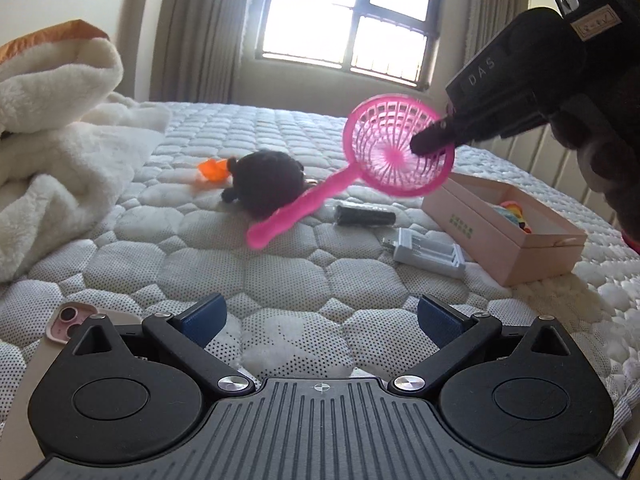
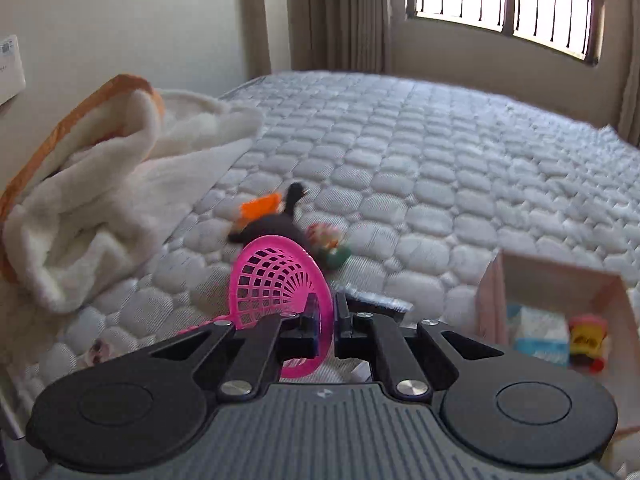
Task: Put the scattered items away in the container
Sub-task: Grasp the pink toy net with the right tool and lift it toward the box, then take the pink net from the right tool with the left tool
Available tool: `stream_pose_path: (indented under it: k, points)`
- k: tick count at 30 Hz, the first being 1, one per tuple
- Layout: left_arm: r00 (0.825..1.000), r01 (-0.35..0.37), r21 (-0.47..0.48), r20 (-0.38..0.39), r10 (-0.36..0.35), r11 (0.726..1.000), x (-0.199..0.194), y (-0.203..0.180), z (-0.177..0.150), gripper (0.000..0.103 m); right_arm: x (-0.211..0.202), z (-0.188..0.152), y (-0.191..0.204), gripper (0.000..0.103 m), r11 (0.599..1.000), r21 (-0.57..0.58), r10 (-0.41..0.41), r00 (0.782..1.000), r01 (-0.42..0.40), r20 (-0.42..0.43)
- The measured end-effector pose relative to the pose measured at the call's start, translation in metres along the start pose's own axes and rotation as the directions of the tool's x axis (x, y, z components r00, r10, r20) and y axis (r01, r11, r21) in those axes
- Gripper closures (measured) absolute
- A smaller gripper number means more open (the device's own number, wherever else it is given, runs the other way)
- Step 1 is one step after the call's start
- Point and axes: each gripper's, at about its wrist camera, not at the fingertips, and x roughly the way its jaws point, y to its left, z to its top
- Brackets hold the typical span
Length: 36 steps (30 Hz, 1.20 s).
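Note:
My right gripper [image 2: 329,320] is shut on the rim of a pink plastic strainer [image 2: 280,280] and holds it in the air above the mattress. The left wrist view shows the same pink strainer [image 1: 396,144] hanging from the right gripper [image 1: 430,140], its handle pointing down to the left. A pink open box [image 1: 516,248] sits at the right with several small items inside; in the right wrist view the box [image 2: 496,292] is at the right too. My left gripper [image 1: 320,320] is open, low over the mattress, with nothing between its fingers.
On the quilted mattress [image 1: 280,264] lie a black plush toy [image 1: 266,180], an orange piece [image 1: 214,170], a black cylinder [image 1: 364,216], a white battery charger [image 1: 428,252] and a pink phone [image 1: 68,320]. A white fleece blanket [image 1: 60,140] is heaped at the left.

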Motion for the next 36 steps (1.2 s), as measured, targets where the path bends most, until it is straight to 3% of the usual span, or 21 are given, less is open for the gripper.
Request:
stream_pose_path:
  k: [2, 3, 5, 7, 8, 13, 18, 20, 22, 26, 31, 36]
  points:
    - [1.000, -0.005, -0.001, -0.005, 0.005, 1.000, 0.002, 0.000, 0.000, 0.000, 0.008, -0.012, 0.000, 0.097, 0.996, 0.039, 0.080, 0.993, -0.076, -0.091]
    - [1.000, -0.006, -0.004, -0.008, 0.006, 1.000, 0.003, 0.001, 0.000, 0.000, 0.010, -0.016, -0.002, 0.091, 0.995, 0.059, 0.082, 0.991, -0.076, -0.109]
    - [1.000, -0.004, -0.010, -0.013, 0.004, 1.000, 0.005, 0.002, 0.000, 0.000, 0.014, -0.017, -0.008, 0.069, 0.996, 0.075, 0.057, 0.993, -0.049, -0.104]
    - [1.000, 0.006, -0.013, -0.019, -0.006, 1.000, 0.007, 0.003, 0.000, 0.000, 0.020, -0.013, -0.018, 0.029, 0.996, 0.093, -0.006, 0.999, 0.011, -0.050]
    - [1.000, 0.011, -0.013, -0.021, -0.011, 1.000, 0.008, 0.003, -0.001, 0.000, 0.026, -0.010, -0.026, 0.025, 0.993, 0.116, -0.029, 0.999, 0.033, -0.032]
    - [0.999, 0.030, -0.011, -0.030, -0.031, 0.999, 0.011, 0.003, -0.002, 0.000, 0.090, -0.003, -0.049, 0.017, 0.971, 0.198, -0.116, 0.990, 0.130, -0.082]
    - [0.998, 0.053, -0.001, -0.045, -0.053, 0.999, 0.013, 0.000, -0.004, 0.000, 0.145, -0.003, -0.042, 0.009, 0.976, 0.143, -0.145, 0.982, 0.162, -0.123]
    - [0.997, 0.058, 0.011, -0.061, -0.057, 0.998, 0.015, -0.002, -0.006, 0.000, 0.157, -0.002, -0.038, 0.009, 0.974, 0.122, -0.173, 0.977, 0.189, -0.125]
    - [0.995, 0.062, 0.021, -0.074, -0.060, 0.998, 0.019, -0.004, -0.007, 0.000, 0.158, -0.001, -0.035, 0.018, 0.975, 0.106, -0.181, 0.976, 0.194, -0.123]
    - [0.995, 0.045, 0.044, -0.092, -0.040, 0.998, 0.023, -0.008, -0.010, 0.000, 0.119, -0.004, -0.030, 0.019, 0.979, 0.080, -0.185, 0.981, 0.189, -0.057]
    - [0.991, 0.073, 0.063, -0.114, -0.066, 0.995, 0.025, -0.022, -0.013, 0.000, 0.019, -0.031, -0.023, 0.019, 0.992, 0.027, -0.124, 0.990, 0.122, 0.064]
    - [0.969, 0.195, 0.035, -0.159, -0.187, 0.980, 0.025, -0.046, -0.020, 0.000, -0.058, -0.084, -0.031, 0.018, 0.990, -0.022, -0.136, 0.984, 0.139, 0.116]
